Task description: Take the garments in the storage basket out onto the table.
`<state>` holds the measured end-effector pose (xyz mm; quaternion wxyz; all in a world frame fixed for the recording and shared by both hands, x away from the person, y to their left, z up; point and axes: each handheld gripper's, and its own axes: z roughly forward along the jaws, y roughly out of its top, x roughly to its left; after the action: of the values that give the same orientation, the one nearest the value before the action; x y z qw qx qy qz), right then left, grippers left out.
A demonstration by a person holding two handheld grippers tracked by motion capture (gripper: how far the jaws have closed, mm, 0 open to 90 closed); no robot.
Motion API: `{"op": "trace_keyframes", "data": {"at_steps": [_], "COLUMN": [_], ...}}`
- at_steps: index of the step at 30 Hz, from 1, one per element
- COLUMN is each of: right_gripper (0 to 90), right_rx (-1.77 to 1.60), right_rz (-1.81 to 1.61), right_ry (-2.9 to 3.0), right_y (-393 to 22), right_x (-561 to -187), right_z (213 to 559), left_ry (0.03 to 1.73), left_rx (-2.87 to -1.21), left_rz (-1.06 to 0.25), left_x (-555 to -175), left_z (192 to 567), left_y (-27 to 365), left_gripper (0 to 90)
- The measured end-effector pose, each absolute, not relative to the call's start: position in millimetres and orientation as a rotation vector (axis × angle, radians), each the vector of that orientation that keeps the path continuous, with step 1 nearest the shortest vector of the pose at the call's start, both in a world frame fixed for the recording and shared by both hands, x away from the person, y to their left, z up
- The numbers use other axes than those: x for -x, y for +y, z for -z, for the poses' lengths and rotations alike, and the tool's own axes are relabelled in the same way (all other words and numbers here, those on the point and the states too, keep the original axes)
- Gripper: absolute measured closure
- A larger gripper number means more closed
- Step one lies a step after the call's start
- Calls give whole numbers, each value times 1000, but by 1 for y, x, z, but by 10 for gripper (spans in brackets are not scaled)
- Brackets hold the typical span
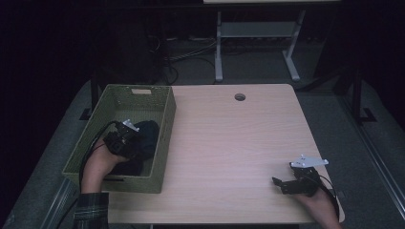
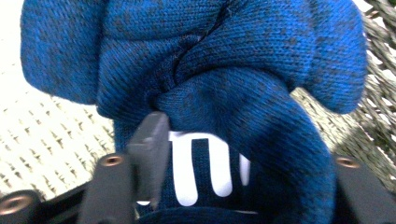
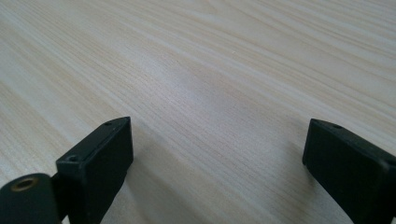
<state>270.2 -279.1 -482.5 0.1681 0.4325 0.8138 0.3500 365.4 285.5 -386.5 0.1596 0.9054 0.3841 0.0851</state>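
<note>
A dark blue knit garment (image 1: 147, 132) lies bunched inside the green woven basket (image 1: 168, 125) at the table's left. My left gripper (image 1: 136, 142) reaches down into the basket. In the left gripper view the blue knit garment (image 2: 210, 60), with white stripes low on it, bulges between the jaws of the left gripper (image 2: 247, 151). One pad (image 2: 150, 149) presses into the fabric; the other is hidden behind a fold. My right gripper (image 1: 280, 186) rests near the table's front right corner. In its own view the right gripper (image 3: 217, 140) stands wide open over bare wood.
The light wooden table (image 1: 229, 143) has a round cable hole (image 1: 239, 97) near its far edge. The woven basket floor (image 2: 46, 135) shows pale beside the garment. A white desk frame (image 1: 258, 33) stands beyond the table in the dark.
</note>
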Motion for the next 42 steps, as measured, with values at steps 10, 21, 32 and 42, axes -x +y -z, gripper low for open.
{"op": "trace_keyframes", "data": {"at_steps": [10, 21, 32, 42], "right_gripper": [83, 83, 83, 83], "right_rx": [-1230, -1229, -1228, -1228], "right_rz": [-995, -995, -995, -995], "right_ry": [2315, 2315, 2315, 2314], "right_y": [-279, -279, -279, -279], "right_x": [-270, -270, -270, -270], "right_z": [483, 483, 483, 482], "left_ry": [1059, 1054, 1036, 1022], "left_rx": [-2562, -2472, -2476, -2469], "left_rz": [-155, -103, -134, -176], "left_x": [-366, -359, -356, -355], "left_z": [383, 365, 332, 300], "left_y": [290, 304, 304, 304], "left_gripper": [767, 775, 778, 777]}}
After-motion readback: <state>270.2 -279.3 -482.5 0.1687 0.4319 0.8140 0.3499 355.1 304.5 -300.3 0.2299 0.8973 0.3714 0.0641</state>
